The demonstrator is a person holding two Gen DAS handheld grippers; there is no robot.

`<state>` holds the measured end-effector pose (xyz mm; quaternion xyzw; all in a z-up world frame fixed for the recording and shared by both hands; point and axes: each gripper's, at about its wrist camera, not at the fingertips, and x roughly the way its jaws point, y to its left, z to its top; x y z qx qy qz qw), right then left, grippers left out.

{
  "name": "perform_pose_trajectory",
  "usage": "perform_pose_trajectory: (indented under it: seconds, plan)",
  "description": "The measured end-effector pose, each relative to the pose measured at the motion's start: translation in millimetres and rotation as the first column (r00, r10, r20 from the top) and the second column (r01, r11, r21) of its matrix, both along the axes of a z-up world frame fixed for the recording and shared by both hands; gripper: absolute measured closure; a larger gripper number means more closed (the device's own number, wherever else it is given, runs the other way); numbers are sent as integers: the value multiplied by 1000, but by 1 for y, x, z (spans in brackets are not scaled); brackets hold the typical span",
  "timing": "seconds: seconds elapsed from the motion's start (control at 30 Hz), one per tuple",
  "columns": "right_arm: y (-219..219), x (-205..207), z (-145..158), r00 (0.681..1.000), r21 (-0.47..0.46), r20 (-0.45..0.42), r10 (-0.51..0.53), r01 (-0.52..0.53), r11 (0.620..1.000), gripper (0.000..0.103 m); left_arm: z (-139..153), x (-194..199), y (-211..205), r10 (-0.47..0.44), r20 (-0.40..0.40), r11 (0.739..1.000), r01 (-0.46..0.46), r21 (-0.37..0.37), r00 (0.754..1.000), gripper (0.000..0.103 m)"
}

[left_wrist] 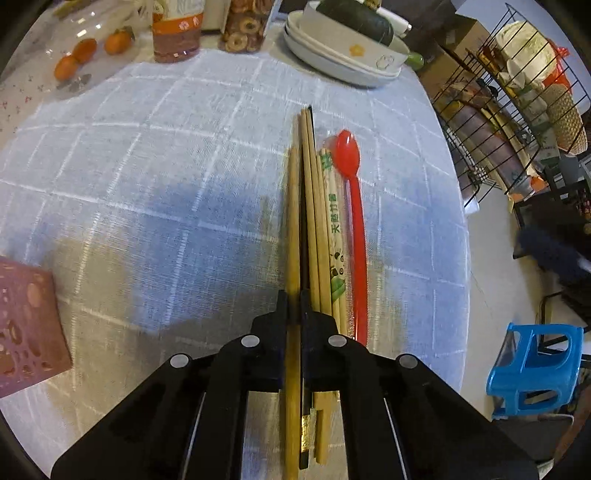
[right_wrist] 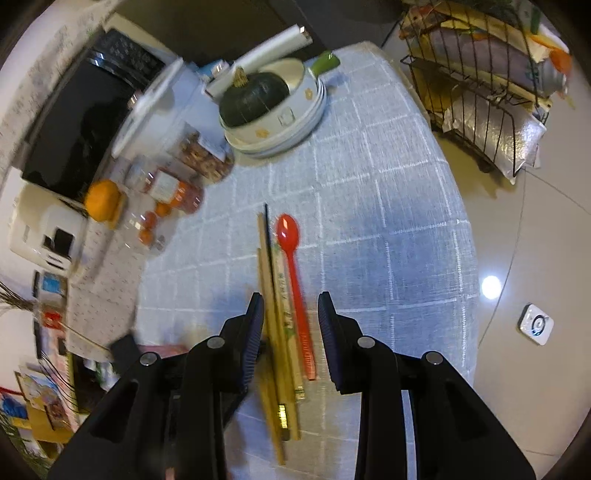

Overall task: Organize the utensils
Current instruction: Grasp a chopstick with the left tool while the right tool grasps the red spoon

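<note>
While left jaws pinch a chopstick (left_wrist: pixel 293 229), right jaws gape near the tablecloth edge (right_wrist: pixel 469 236).

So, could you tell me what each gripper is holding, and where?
Left gripper pinches the chopsticks near their thick ends; right gripper is open, holding nothing.

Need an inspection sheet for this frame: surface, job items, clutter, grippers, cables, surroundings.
Surface: round table, grey checked tablecloth.
Job's things: chopsticks bundled lengthwise; red spoon beside them; pink holder at the left edge.
Clutter: stacked dishes holding a dark squash, jars, oranges.
Grippers: left gripper shut on chopsticks; right gripper open above the bundle.
Cables: nothing seen.
Surroundings: wire rack, blue stool.
</note>
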<state>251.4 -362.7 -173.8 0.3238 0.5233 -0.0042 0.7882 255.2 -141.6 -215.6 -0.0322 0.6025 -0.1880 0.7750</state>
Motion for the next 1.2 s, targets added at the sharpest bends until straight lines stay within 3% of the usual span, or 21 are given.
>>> perform_pose_trajectory:
  seconds: [0.2, 0.43, 0.8, 0.9, 1.0, 1.2]
  plan:
    - [14, 18, -30, 994, -15, -72, 82, -84, 996, 75, 24, -8, 4, -10, 63, 1000, 12, -21, 998, 98]
    - [34, 40, -62, 981, -67, -133, 140, -150, 987, 82, 69, -34, 13, -24, 152, 994, 40, -103, 988, 98]
    - [49, 77, -75, 984, -121, -93, 155, -165, 979, 82, 136, -70, 42, -45, 268, 977, 98, -192, 963, 98]
    - [52, 82, -84, 977, -148, -132, 165, -184, 972, 94, 147, -74, 53, -38, 307, 976, 101, -193, 951, 98]
    - [53, 80, -71, 982, -133, -96, 161, -173, 976, 95, 155, -71, 67, -15, 329, 975, 87, -206, 944, 98]
    - [58, 67, -1, 979, -115, 121, 165, -151, 982, 95, 180, -64, 97, 54, 414, 971, 50, -235, 909, 98]
